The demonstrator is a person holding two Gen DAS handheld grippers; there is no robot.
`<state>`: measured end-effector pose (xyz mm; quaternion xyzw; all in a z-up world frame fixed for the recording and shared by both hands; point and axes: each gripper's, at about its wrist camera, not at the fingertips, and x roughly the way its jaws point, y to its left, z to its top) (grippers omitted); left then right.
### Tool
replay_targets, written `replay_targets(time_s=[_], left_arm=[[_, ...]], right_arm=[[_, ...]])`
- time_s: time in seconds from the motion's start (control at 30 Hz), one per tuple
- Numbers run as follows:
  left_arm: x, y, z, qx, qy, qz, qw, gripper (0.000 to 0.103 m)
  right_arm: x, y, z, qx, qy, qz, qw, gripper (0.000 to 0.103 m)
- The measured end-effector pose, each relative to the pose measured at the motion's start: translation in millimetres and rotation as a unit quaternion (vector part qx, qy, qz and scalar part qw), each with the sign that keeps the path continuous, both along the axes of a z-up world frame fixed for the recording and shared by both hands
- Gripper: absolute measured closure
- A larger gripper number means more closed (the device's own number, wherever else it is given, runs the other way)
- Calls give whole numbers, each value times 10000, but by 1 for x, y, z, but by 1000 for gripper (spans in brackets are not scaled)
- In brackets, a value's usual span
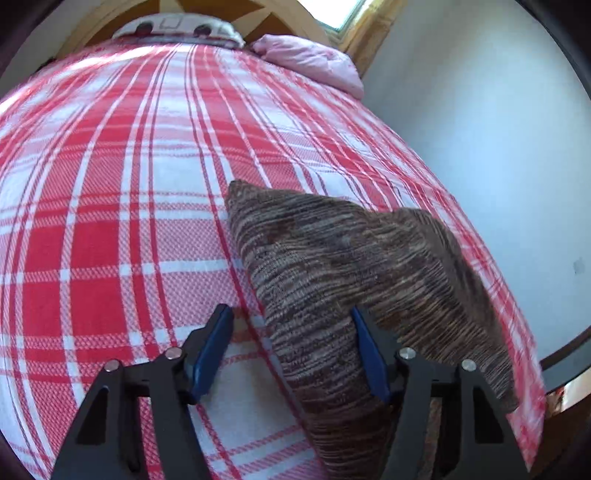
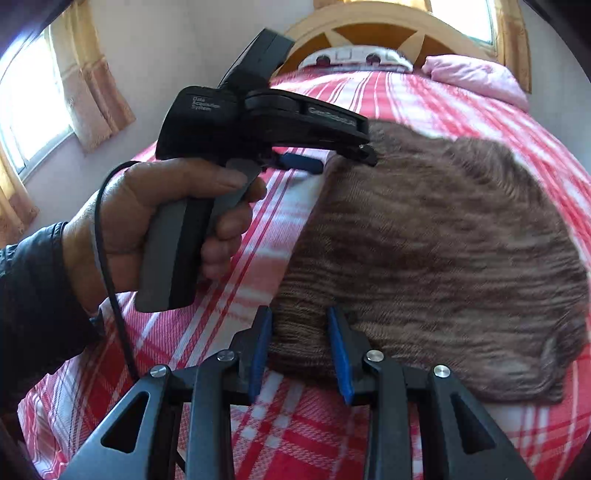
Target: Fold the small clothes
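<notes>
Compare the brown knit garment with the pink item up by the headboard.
The brown knit garment is dark, streaky and striped; the pink item is plain and pale. The garment lies spread fairly flat mid-bed, between both grippers' open fingers; the pink item sits bunched, puffy and untouched by the headboard. Both rest on the red plaid bedcover.

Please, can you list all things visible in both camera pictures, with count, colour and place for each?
knit garment: one, brown striped, spread on the bed, right side.
bedcover: one, red and white plaid, covering the bed.
pink bedding: one, pale pink, far right corner.
pillow: one, white with dark print, at the headboard.
headboard: one, light wood, far end.
curtains: yellow, beside the left window.
left hand-held gripper: black, blue pads, open over the garment's left edge.
right hand-held gripper: black, blue pads, open at the garment's near edge.
left hand: one, gripping the handle.
</notes>
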<state>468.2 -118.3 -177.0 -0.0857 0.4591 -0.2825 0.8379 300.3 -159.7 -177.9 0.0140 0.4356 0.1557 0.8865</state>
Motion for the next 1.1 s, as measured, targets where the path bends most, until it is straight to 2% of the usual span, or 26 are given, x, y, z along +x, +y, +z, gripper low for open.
replay_targets(time_s=[0.13,0.33,0.43,0.53,0.6,0.67,0.77,0.83,0.9,0.93,0.97,1.0,1.1], left_arm=[[-8,4,2,267,-300,-109,9991,34],[-15,20,1,96,-379,44,9992,29],[-12,19,4,108,-391,104,9991,27],[-26,32,12,-251,-313,317,9987,28],[-41,36,16,-356,-275,339,9984,28],[-65,36,23,-195,-367,323,9986,28],[-97,30,26,-204,-436,158,9987,28],[-109,20,24,5,-429,67,9991,28],[-120,5,18,464,-504,-81,9976,28],[-127,-3,12,847,-595,-118,9946,28],[-129,-7,6,1071,-592,-124,9924,28],[-131,-8,1,1217,-522,-131,9911,27],[-135,-5,2,1291,-562,-173,9899,24]], right_arm=[[-6,16,-4,-325,-26,81,9994,68],[-7,24,-6,-484,-17,61,9988,66],[-10,28,-3,-415,-23,100,9991,64],[-24,14,12,26,-144,231,9996,64],[-37,-11,26,90,-498,-15,9987,64],[-47,-40,39,36,-810,-434,9958,64],[-55,-85,53,126,-1048,-1188,9873,64],[-48,-105,53,175,-953,-1462,9845,66],[-38,-114,46,362,-757,-1516,9849,70],[-33,-116,40,374,-612,-1544,9854,83],[-29,-117,34,348,-469,-1564,9860,88],[-28,-117,27,409,-333,-1588,9859,95],[-41,-119,28,454,-329,-1553,9863,97]])
